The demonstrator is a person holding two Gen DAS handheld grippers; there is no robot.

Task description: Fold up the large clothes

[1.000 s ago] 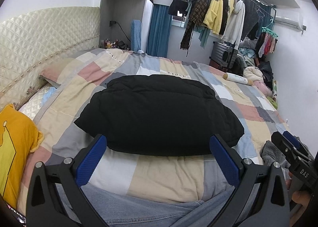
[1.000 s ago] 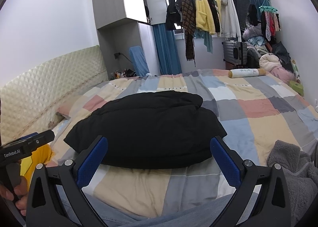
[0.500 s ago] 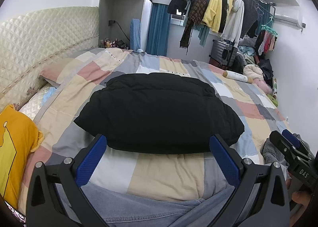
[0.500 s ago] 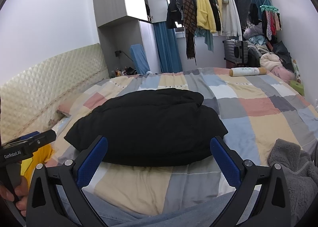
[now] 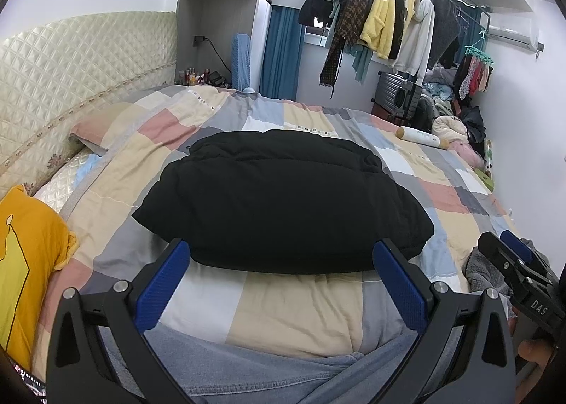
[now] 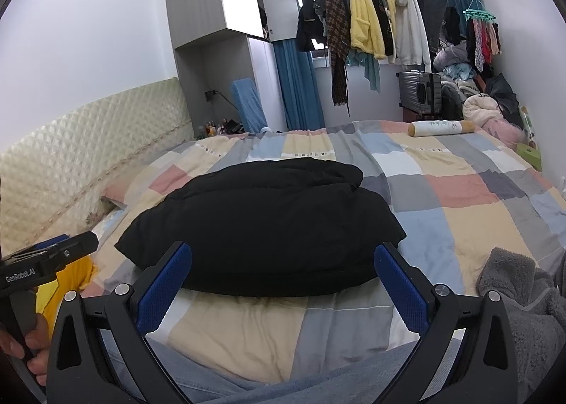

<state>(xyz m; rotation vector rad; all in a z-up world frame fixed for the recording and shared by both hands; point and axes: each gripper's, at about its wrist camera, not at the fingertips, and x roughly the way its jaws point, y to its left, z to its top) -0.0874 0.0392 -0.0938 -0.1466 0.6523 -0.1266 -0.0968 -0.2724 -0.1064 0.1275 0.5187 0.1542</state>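
Left gripper (image 5: 281,275): you hold it low over the near edge of the bed, its blue-padded fingers (image 5: 162,282) spread wide apart, gripping nothing and touching nothing.
Right gripper (image 6: 283,276): you hold it the same way, fingers spread wide and empty, clear of the fabric.
Black padded jacket (image 5: 283,202): it lies folded into a thick, rounded bundle in the middle of the bed, just beyond both sets of fingertips.
Checked quilt (image 5: 293,305): it covers the bed under the jacket, in beige, grey, pink and blue squares.
Grey fleece garment (image 6: 520,308): it is heaped on the quilt at your right, near the right gripper.
Yellow cushion (image 5: 24,262): it sits at your left, near the headboard (image 5: 70,64).
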